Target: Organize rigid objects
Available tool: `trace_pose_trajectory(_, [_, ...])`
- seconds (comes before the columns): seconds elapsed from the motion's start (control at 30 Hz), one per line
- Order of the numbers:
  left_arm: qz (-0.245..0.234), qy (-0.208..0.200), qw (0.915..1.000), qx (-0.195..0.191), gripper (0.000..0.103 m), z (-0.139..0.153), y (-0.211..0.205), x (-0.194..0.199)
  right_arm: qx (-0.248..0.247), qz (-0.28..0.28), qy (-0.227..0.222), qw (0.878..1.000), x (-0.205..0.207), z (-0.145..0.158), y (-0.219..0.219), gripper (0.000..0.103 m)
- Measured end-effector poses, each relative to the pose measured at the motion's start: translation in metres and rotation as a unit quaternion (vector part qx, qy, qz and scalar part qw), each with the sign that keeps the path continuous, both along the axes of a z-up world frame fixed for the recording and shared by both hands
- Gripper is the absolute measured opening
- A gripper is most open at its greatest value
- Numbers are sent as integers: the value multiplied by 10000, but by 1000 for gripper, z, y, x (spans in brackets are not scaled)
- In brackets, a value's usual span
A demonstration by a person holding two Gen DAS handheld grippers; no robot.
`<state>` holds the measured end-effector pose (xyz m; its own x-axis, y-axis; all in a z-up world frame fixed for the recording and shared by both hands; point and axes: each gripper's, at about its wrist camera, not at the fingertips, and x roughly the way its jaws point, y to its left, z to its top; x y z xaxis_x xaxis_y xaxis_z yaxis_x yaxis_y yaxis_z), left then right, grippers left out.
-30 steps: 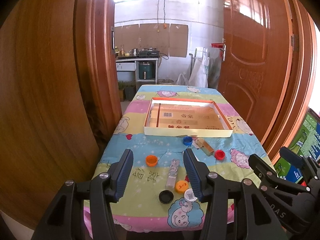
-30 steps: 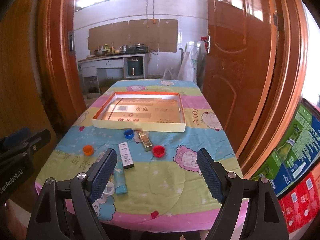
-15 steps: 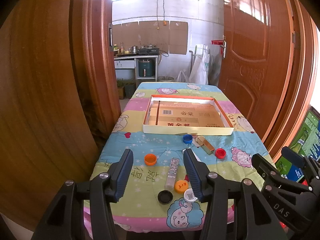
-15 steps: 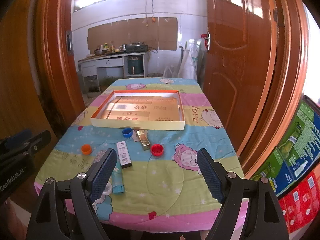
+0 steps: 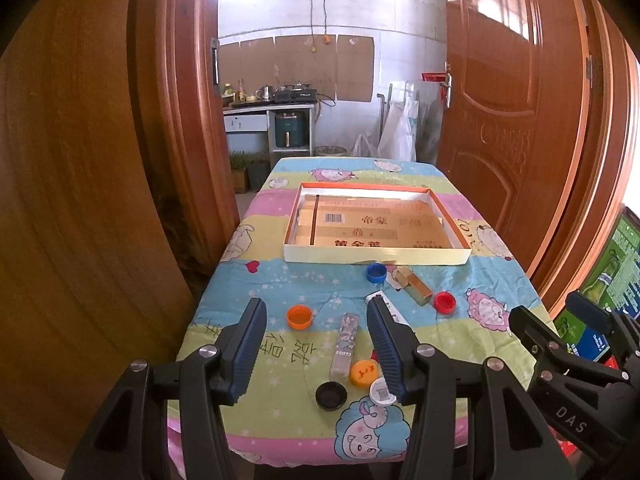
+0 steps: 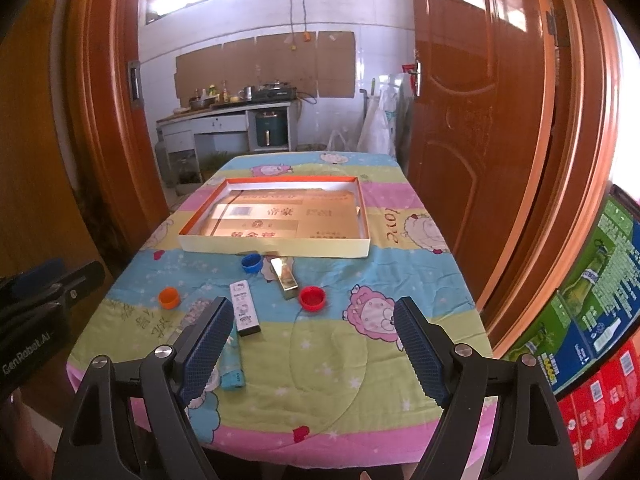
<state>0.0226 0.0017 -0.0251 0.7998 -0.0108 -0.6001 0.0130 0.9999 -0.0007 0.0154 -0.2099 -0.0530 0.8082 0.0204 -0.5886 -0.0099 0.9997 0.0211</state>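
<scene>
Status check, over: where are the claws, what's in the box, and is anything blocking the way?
Left claw and right claw open, empty, above table's near edge. Tray box holds no loose items; caps and small boxes lie loose before it. Nothing blocking.

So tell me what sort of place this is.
Most likely a room in a home that opens onto a kitchen. A table under a cartoon-print cloth stands between wooden doors, and behind it a counter holds a stove and kettle.
</scene>
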Motion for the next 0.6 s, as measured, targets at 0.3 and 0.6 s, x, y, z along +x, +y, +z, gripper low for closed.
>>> trace_pose_trajectory(0.3, [20,95,9999,-50,53,-12,8,7,1,-53,137,9999,5,-11,-7,83])
trace_pose_trajectory(0.6, [93,369,9991,-178,53,-44,29,31,26,-77,474,9988,24,-36,-14,83])
